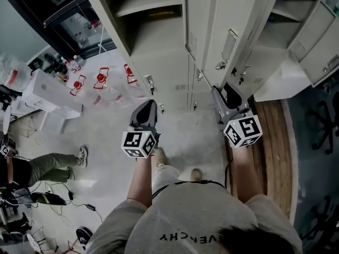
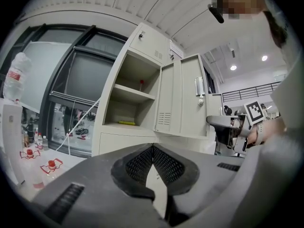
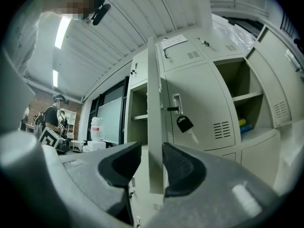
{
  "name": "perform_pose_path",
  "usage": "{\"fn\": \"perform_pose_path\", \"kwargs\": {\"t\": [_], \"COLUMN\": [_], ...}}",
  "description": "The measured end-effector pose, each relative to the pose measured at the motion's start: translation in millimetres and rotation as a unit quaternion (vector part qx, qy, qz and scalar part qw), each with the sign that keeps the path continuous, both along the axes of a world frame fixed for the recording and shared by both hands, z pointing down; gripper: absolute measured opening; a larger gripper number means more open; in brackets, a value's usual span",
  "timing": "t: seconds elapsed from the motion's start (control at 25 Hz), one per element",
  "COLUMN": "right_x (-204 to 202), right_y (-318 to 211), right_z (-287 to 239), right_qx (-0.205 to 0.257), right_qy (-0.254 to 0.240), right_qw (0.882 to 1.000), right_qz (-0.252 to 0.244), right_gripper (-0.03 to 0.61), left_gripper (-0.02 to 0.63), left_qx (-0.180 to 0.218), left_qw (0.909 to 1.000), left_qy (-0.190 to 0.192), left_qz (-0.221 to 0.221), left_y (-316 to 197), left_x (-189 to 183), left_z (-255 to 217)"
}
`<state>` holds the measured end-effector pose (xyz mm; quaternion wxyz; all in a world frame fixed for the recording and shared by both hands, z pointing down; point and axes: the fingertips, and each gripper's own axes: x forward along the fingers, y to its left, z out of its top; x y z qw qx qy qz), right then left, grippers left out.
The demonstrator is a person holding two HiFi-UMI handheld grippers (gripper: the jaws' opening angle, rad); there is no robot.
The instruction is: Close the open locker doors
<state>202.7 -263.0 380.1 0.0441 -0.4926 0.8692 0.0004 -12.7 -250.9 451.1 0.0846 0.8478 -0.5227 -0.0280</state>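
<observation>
Locker door (image 3: 155, 103) stands open, its upright free edge between the right gripper's (image 3: 152, 163) parted jaws, unclamped. Left gripper (image 2: 152, 148), clenched on nothing, is farther from that edge.

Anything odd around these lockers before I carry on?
Nothing looks damaged or spilled. The locker doors stand open, as expected. One door has its edge between the jaws of the right gripper, not yet clamped, and a key dangles from its lock.
</observation>
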Motion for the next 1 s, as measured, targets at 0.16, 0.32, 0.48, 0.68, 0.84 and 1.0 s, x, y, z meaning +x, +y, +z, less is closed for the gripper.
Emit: {"fn": "perform_pose_path", "kwargs": {"t": [0.16,0.32,0.48,0.68,0.84,1.0], "right_x": [-13,-30,-51,-84,-109,-134], "right_y": [2,4,3,2,-1,-5], "right_z": [1,1,2,-2,-2,1], "right_qx": [0.000,0.001,-0.002,0.000,0.005,0.001], "right_qy": [0.011,0.013,0.015,0.025,0.032,0.025], "right_qw": [1.000,1.000,0.999,0.998,0.998,0.999], "right_qz": [-0.006,-0.016,-0.033,-0.050,-0.050,-0.040], "right_gripper": [0.135,0.126,0.124,0.144,0.156,0.156], "left_gripper": [-0.002,-0.002,-0.002,-0.002,-0.002,-0.002], "left_qx": [-0.005,-0.005,-0.004,-0.003,0.002,0.003], "left_qw": [1.0000,0.9999,0.9999,0.9999,0.9999,0.9999], "left_qy": [0.004,0.006,0.009,0.013,0.012,0.011], "left_qz": [0.006,0.008,0.005,-0.002,-0.005,-0.005], "left_y": [-8,-16,-22,-33,-44,-55], "left_x": [-3,-7,-18,-38,-53,-71], "left_z": [4,4,4,2,-1,-2]}}
